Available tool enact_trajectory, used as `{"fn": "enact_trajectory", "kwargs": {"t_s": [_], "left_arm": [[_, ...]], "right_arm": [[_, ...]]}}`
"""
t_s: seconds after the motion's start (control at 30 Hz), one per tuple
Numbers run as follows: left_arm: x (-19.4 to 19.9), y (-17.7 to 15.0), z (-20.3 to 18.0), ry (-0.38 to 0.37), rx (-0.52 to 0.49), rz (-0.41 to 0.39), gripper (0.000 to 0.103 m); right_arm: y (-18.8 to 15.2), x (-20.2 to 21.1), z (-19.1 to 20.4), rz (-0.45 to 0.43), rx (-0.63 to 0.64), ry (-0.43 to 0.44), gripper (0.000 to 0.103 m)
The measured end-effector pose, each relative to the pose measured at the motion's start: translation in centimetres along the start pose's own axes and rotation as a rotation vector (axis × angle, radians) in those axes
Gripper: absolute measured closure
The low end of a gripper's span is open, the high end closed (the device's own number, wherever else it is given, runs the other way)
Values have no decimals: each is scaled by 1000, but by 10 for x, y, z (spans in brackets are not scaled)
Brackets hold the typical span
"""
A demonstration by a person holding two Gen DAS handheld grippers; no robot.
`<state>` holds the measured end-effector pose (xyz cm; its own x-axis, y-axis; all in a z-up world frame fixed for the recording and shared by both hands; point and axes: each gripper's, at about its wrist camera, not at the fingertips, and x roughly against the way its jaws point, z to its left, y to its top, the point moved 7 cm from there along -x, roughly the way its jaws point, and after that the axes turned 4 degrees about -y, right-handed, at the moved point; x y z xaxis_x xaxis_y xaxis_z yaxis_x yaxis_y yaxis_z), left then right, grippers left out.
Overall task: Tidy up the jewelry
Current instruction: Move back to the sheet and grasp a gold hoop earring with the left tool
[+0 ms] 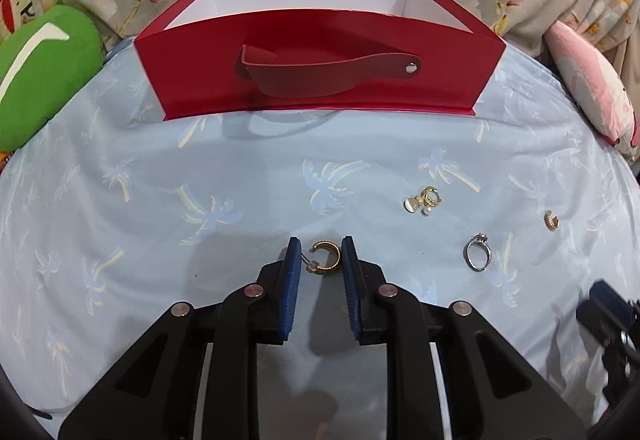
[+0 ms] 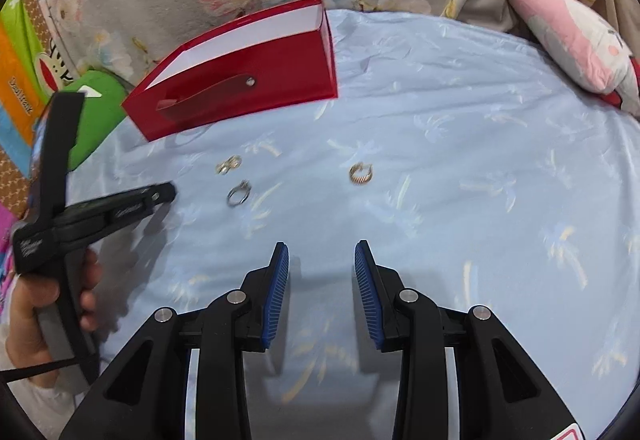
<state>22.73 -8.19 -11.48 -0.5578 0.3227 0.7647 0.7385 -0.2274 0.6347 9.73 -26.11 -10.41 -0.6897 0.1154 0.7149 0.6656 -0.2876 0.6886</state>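
Blue sheet (image 1: pixel 240 168) | gold hoop earring (image 1: pixel 326 258) between left jaws | right jaws empty

Four pieces of jewelry lie on the sheet: two gold hoop earrings (image 1: pixel 326 258) (image 1: pixel 551 220), one between the left jaws; one silver ring (image 1: pixel 477 252); one pearl charm cluster (image 1: pixel 425 199). One red box (image 1: pixel 320 60) stands beyond.

Bright, soft shadows, fisheye-warped edges

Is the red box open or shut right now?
Open. The red box has no lid on top, and its white inner walls show in both wrist views. Whether any jewelry lies inside cannot be told; its floor is hidden.
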Motion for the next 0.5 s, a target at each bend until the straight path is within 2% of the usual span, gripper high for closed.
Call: {"fn": "enact_trajectory", "kwargs": {"t_s": [0.17, 0.5], "left_arm": [[11, 1, 9, 13, 24, -36, 83], [12, -2, 18, 3, 53, -51, 83]], "right_arm": [[24, -24, -12, 12, -16, -40, 69], [31, -50, -10, 62, -22, -65, 72]]}}
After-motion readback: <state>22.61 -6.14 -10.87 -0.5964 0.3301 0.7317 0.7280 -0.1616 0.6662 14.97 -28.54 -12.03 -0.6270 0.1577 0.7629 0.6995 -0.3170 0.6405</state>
